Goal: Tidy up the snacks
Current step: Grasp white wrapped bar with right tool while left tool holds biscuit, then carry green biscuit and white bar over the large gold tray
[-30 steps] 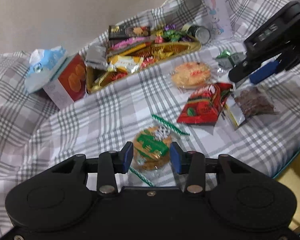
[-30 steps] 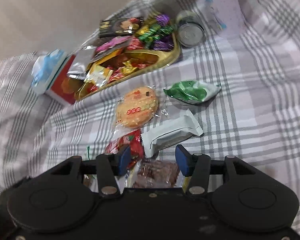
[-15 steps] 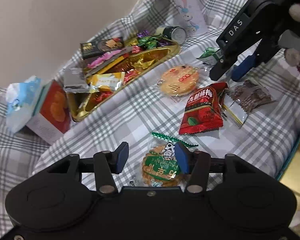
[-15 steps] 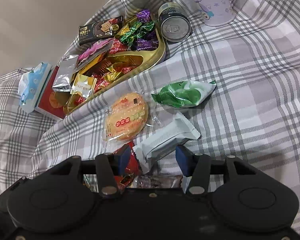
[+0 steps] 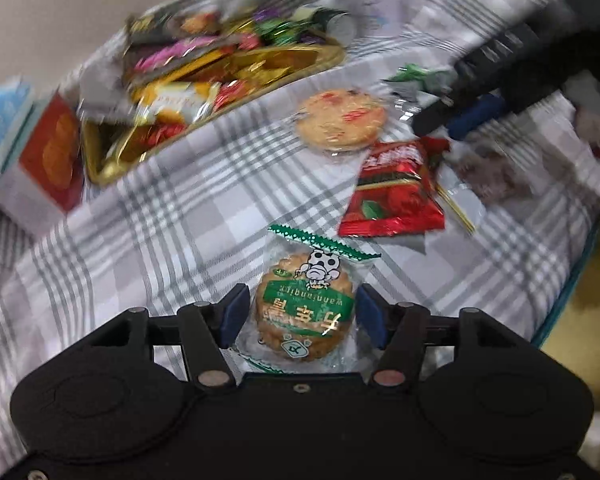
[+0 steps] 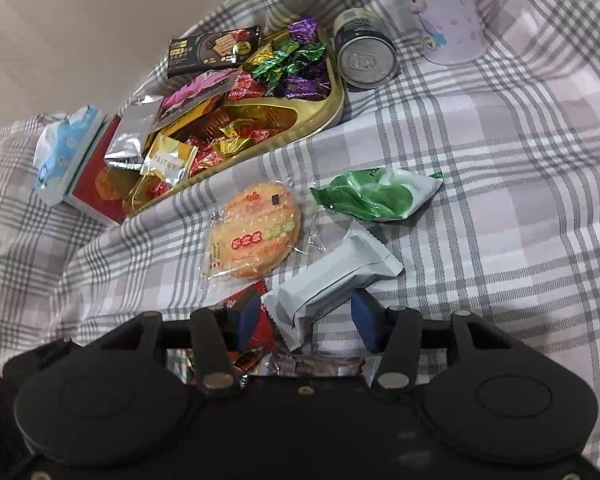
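Basically both grippers were poised over loose snacks on the grey-and-white checked cloth (image 6: 480, 184). Left gripper (image 5: 300, 316) had its blue pads spread apart, straddling the round biscuit in a clear wrapper with green label (image 5: 306, 312), near edge of the cloth; pads looked just beside the wrapper, not yet pinching. Right gripper (image 6: 306, 320) was likewise spread wide, with the near end of the white foil-wrapped bar (image 6: 332, 276) lying between its pads, apart from both.

Far left sat the gold oval tray (image 6: 332, 118), already packed with sweets. Loose between: orange round cracker in clear film (image 6: 254, 232), green-and-white pouch (image 6: 376, 196), red glossy packet (image 5: 396, 196).

Handling call: biscuit was light, brittle, wrapper slick and crinkly. Squeezing across the disc risks cracking it; better to close gently on its edges, or take the green serrated seal (image 5: 324, 242) at the far end. Bar looked stiffer, so a mid-body pinch across the short side should hold.
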`<state>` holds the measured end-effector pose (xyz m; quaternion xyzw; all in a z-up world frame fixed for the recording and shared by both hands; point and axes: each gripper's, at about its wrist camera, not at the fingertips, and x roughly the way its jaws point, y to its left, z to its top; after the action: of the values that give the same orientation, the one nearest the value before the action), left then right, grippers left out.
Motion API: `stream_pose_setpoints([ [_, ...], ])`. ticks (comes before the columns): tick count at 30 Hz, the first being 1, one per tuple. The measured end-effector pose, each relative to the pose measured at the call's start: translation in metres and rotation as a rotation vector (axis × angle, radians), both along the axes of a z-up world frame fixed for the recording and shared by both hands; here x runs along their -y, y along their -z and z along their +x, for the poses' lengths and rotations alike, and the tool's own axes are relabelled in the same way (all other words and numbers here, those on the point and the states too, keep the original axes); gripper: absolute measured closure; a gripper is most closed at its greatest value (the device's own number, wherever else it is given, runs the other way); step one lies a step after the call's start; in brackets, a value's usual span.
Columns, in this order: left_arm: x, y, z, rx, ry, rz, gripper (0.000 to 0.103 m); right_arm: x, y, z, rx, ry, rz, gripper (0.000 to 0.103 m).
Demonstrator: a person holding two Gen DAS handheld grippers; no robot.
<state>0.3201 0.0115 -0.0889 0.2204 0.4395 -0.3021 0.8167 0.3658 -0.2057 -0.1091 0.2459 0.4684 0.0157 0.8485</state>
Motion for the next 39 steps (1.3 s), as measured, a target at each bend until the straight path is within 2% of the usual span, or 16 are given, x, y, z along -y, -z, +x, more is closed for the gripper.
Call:
stream_pose_setpoints([
  [3,-0.002,-0.001,0.003,-0.04,-0.127,-0.03,0.041,-0.006,-0.001,0.0,0.018,-0.021,-0.047,0.05],
  [7,0.002,-0.002,-0.004,-0.033,-0.275,-0.028,0.043,-0.012,-0.001,0.001,0.039,-0.032,-0.093,0.049],
  [13,0.01,-0.002,-0.01,-0.008,-0.433,-0.034,0.044,-0.004,0.0,0.009,0.018,0.06,-0.019,0.043],
  [17,0.01,-0.001,-0.007,-0.02,-0.484,-0.055,0.044,-0.013,-0.002,0.015,0.016,0.062,-0.094,0.045],
  [18,0.008,-0.001,-0.006,-0.026,-0.496,-0.063,0.045,-0.017,-0.002,0.016,0.019,0.056,-0.129,0.05],
  [21,0.004,-0.003,-0.004,-0.045,-0.522,-0.085,0.046,-0.026,-0.002,0.012,0.029,0.023,-0.24,0.075],
  [22,0.003,-0.003,-0.003,-0.05,-0.527,-0.091,0.046,-0.024,-0.003,0.009,0.035,0.004,-0.252,0.08],
  [32,-0.003,-0.01,-0.009,-0.063,-0.549,-0.114,0.047,0.021,-0.023,-0.034,0.061,0.045,-0.231,0.08],
  [39,-0.001,-0.02,-0.02,-0.06,-0.563,-0.087,0.047,0.04,-0.03,-0.061,0.061,0.068,-0.215,0.08],
])
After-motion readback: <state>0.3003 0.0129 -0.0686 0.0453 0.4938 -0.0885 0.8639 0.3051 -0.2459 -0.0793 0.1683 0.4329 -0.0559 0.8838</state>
